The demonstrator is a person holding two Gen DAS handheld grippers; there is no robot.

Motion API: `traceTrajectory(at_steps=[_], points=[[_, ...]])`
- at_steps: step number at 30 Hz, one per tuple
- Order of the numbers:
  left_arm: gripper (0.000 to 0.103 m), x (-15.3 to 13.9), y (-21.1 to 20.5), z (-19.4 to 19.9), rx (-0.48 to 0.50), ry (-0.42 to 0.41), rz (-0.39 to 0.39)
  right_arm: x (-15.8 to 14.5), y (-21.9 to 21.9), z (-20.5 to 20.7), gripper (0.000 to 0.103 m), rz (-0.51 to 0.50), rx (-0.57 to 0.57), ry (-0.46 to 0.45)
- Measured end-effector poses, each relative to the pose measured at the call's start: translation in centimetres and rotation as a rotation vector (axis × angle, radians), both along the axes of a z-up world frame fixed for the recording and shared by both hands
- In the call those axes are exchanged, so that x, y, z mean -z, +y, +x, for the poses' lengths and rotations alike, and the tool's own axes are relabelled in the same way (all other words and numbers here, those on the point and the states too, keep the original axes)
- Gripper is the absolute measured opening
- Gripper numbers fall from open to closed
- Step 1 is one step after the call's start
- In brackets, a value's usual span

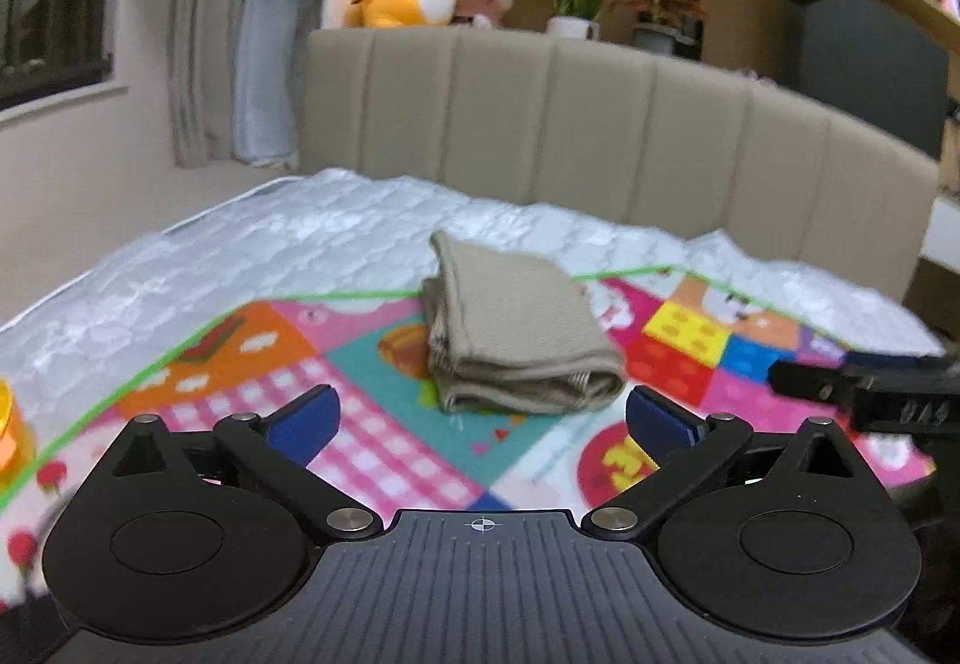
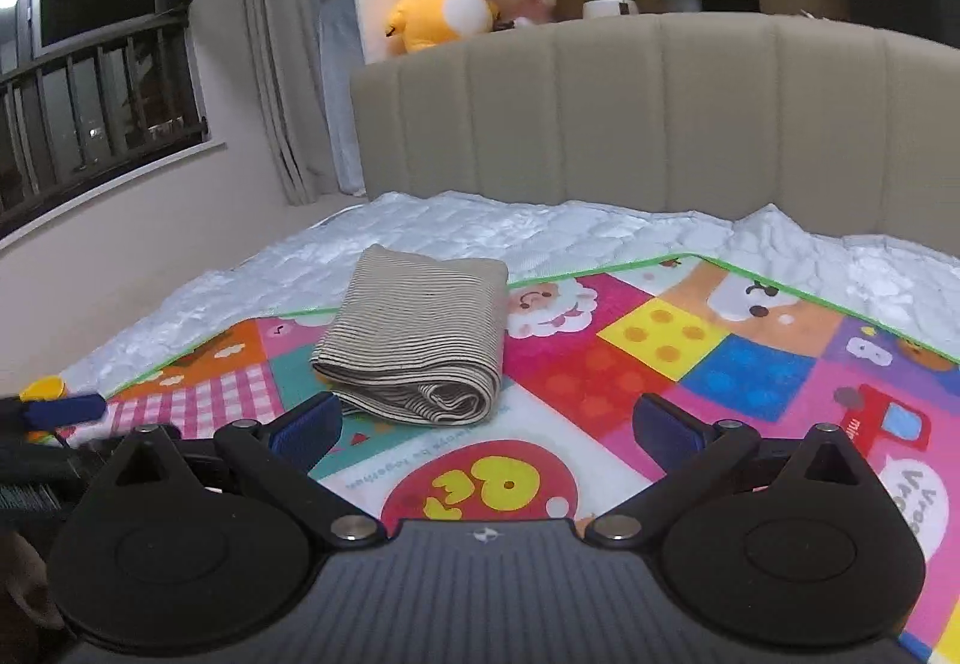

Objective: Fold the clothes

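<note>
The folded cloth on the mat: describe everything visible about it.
The folded cloth is a beige knit with fine dark stripes, clearest in the right wrist view. It is folded into a thick, roughly rectangular bundle of several layers, whose rolled edges show at the near end. It lies flat on the colourful play mat, its far end at the mat's green border by the white quilted cover. Nothing grips it; both pairs of jaws are open and short of it.

No legible text on mat (image 2: 660,340).
</note>
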State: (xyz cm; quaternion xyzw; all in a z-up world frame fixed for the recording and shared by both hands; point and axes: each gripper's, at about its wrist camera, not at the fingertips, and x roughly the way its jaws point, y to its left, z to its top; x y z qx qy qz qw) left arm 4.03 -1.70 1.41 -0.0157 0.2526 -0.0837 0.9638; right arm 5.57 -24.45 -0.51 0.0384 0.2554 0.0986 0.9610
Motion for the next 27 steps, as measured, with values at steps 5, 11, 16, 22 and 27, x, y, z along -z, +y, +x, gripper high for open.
traceTrajectory(at_steps=[5, 11, 16, 22, 27], points=[[0.103, 2.1, -0.7, -0.2, -0.006, 0.003, 0.036, 0.6, 0.7, 0.1, 0.103, -0.042, -0.016, 0.016], [0.103, 2.6, -0.1, 0.2, -0.024, 0.028, 0.017, 1.1, 1.0, 0.3, 0.103, -0.056, -0.022, 0.033], [0.103, 2.9, 0.1, 0.4, -0.031, 0.045, 0.013, 1.2, 0.4, 0.4, 0.103, -0.031, -0.007, 0.042], [0.103, 2.8, 0.2, 0.4, -0.039, 0.041, 0.017, 1.2, 0.5, 0.3, 0.103, -0.033, -0.016, 0.038], [0.103, 3.1, 0.1, 0.9, -0.047, 0.062, 0.029, 1.2, 0.5, 0.6, 0.103, -0.034, -0.011, 0.048]])
